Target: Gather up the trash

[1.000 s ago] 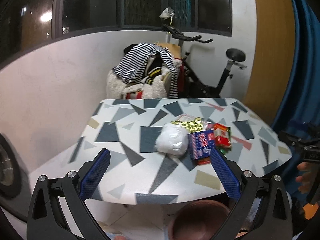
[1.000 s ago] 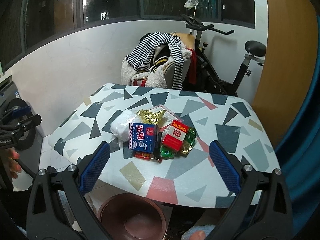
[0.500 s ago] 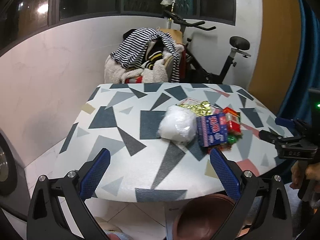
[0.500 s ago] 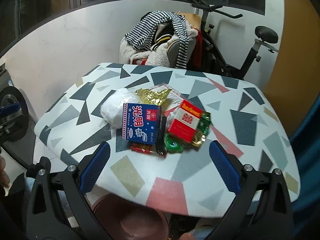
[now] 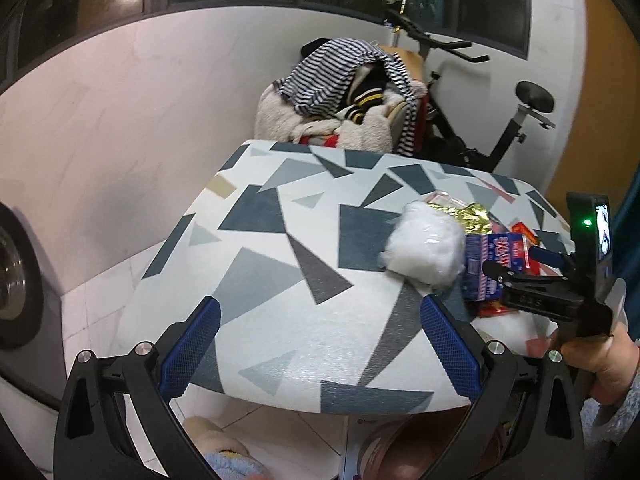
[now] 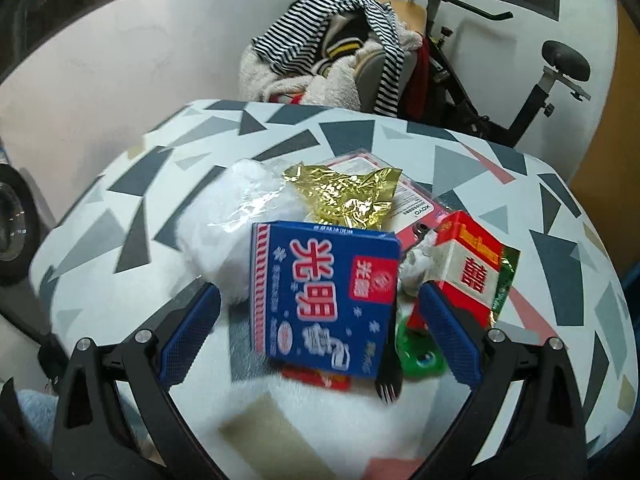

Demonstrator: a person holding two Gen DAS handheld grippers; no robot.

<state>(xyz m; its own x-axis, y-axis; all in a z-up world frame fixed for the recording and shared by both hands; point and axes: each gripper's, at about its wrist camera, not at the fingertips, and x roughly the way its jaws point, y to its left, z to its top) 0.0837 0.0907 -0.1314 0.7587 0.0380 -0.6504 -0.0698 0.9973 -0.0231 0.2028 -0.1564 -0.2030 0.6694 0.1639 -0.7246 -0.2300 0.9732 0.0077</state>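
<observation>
A heap of trash lies on the patterned table: a blue carton, a white wad in clear plastic, a gold foil wrapper, a red box, a green wrapper and a black fork. My right gripper is open, its fingers either side of the blue carton, just above it. My left gripper is open and empty over the table's near left edge. The white wad and blue carton lie to its right. The right gripper shows there too.
A brown bin stands on the floor under the table's near edge. A chair piled with striped clothes and an exercise bike stand behind the table. A white wall runs along the left.
My right gripper has moved forward and down onto the trash heap, now straddling the blue carton. My left gripper has swung left and closer to the table edge.
</observation>
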